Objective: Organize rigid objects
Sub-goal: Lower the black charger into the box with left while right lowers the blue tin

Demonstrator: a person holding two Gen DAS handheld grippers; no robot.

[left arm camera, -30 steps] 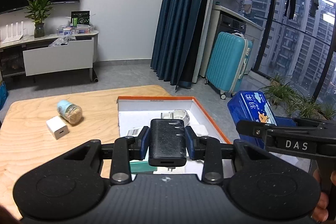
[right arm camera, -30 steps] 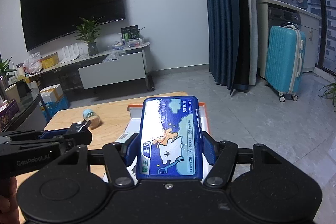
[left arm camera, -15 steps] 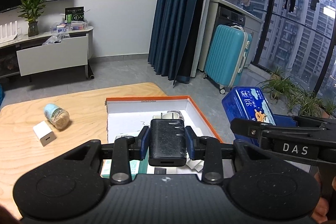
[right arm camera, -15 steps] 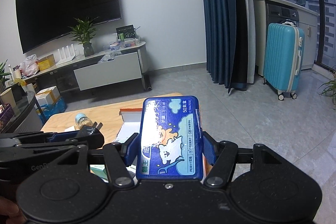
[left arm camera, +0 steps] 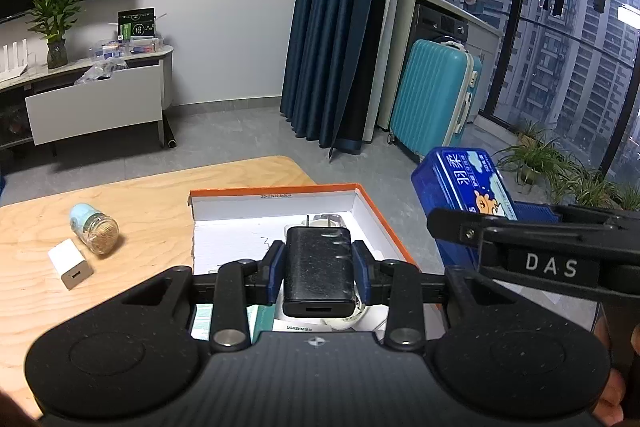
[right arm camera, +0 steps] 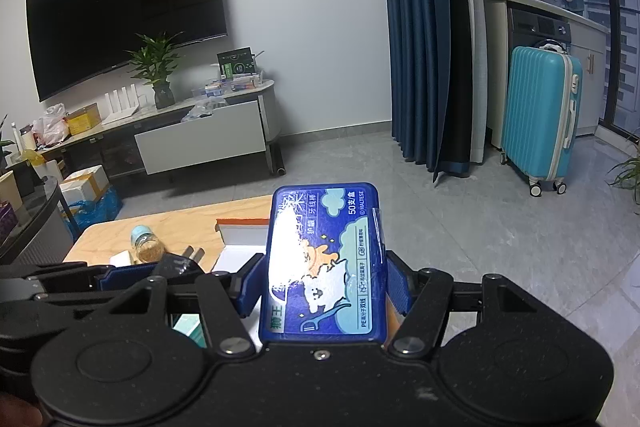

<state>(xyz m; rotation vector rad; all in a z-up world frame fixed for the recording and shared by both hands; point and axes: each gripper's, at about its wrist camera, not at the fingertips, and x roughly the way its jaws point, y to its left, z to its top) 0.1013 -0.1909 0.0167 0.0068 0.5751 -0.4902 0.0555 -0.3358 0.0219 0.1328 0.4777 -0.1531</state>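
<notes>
The left gripper (left arm camera: pixel 319 263), tilted downward, clamps a black charger (left arm camera: pixel 318 267) above the orange-rimmed white box (left arm camera: pixel 376 215) on the wooden table (left arm camera: pixel 152 203). The right gripper (right arm camera: pixel 325 279), just beside it at a similar tilt, grips a glossy blue case (right arm camera: pixel 324 259) printed with cartoon animals. A small jar (left arm camera: pixel 95 229) and a white adapter (left arm camera: pixel 70 263) lie on the table to the left.

Matt plastic, pale wood, glossy print

The black charger (left arm camera: pixel 319 269) looks matt plastic; the table (left arm camera: pixel 152 211) under it is pale grained wood; the blue box (right arm camera: pixel 326 263) shines glossy.
</notes>
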